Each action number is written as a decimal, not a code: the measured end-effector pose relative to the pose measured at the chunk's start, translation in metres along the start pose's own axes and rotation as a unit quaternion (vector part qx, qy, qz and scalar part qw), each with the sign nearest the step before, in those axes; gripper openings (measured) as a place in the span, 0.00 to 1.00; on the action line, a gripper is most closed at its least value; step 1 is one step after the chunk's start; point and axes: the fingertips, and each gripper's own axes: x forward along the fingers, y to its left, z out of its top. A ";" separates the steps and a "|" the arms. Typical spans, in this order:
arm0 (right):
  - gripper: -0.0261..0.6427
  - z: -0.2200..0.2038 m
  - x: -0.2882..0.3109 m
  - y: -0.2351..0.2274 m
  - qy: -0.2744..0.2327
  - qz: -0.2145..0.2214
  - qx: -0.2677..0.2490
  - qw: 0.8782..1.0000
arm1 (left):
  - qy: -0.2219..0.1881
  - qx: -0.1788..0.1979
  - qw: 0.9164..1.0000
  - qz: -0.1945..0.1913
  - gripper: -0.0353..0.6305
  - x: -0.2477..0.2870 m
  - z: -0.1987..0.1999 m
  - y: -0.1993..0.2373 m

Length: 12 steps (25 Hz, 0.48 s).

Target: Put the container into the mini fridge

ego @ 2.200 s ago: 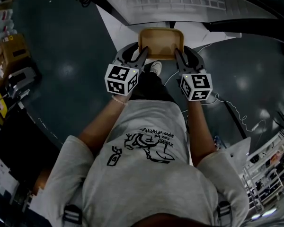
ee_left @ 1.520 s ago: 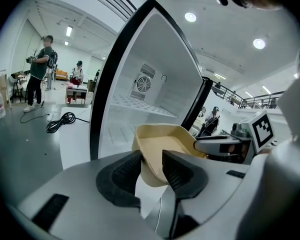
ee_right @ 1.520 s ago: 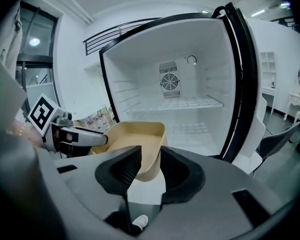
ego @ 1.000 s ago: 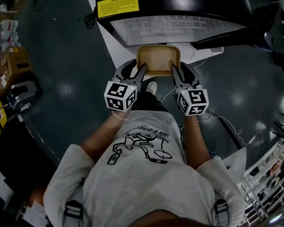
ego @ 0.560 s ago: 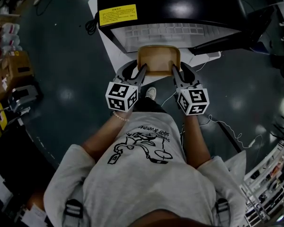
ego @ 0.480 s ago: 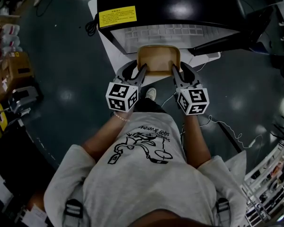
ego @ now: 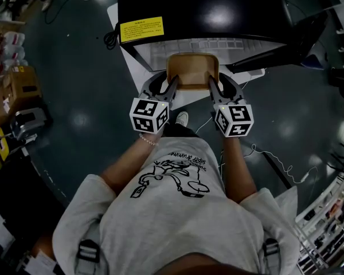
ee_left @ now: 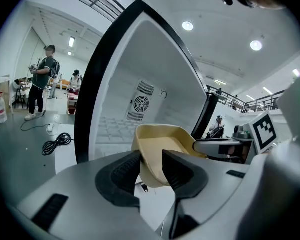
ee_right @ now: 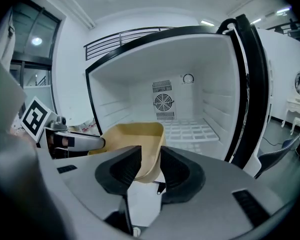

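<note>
The container is a shallow tan tub, rectangular with rounded corners and a softly curved rim. It is empty, and its inside is the same plain colour as its outside. In the head view it sits in the upper centre of the frame, held level in the air between the two grippers. Its far edge is at the mouth of the mini fridge; I cannot tell whether that edge has crossed the threshold.

The left gripper pinches the tub's left wall. In the left gripper view the dark pads stand a little apart, with the tan wall clamped between them. The right gripper pinches the opposite wall in the same way. In the right gripper view its pads close on the tub's right side, low in the centre of the frame.

The fridge is black outside, with a yellow label on top at the upper left. Inside it is white, with a round fan grille on the back wall and a gridded shelf along the bottom. Its door stands open at the right. The person's grey shirt fills the lower part of the head view.
</note>
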 end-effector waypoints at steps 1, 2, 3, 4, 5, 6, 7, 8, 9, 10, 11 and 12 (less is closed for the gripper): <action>0.23 0.003 0.001 -0.001 -0.001 0.000 0.000 1.000 | -0.001 0.000 1.000 0.001 0.26 0.002 0.002 0.000; 0.23 0.005 0.003 -0.003 -0.002 -0.001 -0.001 1.000 | -0.003 0.000 1.000 0.001 0.26 0.003 0.005 0.001; 0.23 0.007 0.005 -0.004 -0.003 0.000 0.000 1.000 | -0.004 0.000 1.000 0.002 0.26 0.005 0.007 0.002; 0.23 0.009 0.006 -0.005 -0.004 0.000 0.000 1.000 | -0.005 0.000 1.000 0.003 0.26 0.007 0.009 0.002; 0.23 0.011 0.008 -0.006 -0.005 0.001 0.001 1.000 | -0.006 -0.001 1.000 0.004 0.26 0.009 0.011 0.003; 0.23 0.013 0.010 -0.007 -0.005 0.002 0.001 1.000 | -0.007 -0.002 1.000 0.006 0.26 0.010 0.012 0.004; 0.23 0.015 0.011 -0.009 -0.006 0.003 -0.001 1.000 | -0.008 -0.003 1.000 0.007 0.26 0.012 0.014 0.005; 0.23 0.017 0.013 -0.010 -0.006 0.003 -0.003 1.000 | -0.009 -0.004 1.000 0.008 0.26 0.013 0.016 0.006; 0.23 0.019 0.015 -0.011 -0.007 0.003 -0.005 1.000 | -0.010 -0.004 1.000 0.009 0.26 0.015 0.018 0.006; 0.23 0.020 0.017 -0.012 -0.007 0.003 -0.007 1.000 | -0.010 -0.005 1.000 0.010 0.26 0.016 0.019 0.007; 0.23 0.022 0.019 -0.013 -0.007 0.003 -0.008 1.000 | -0.011 -0.005 1.000 0.011 0.26 0.018 0.020 0.008; 0.23 0.024 0.020 -0.014 -0.007 0.003 -0.008 1.000 | -0.011 -0.005 1.000 0.011 0.26 0.019 0.021 0.008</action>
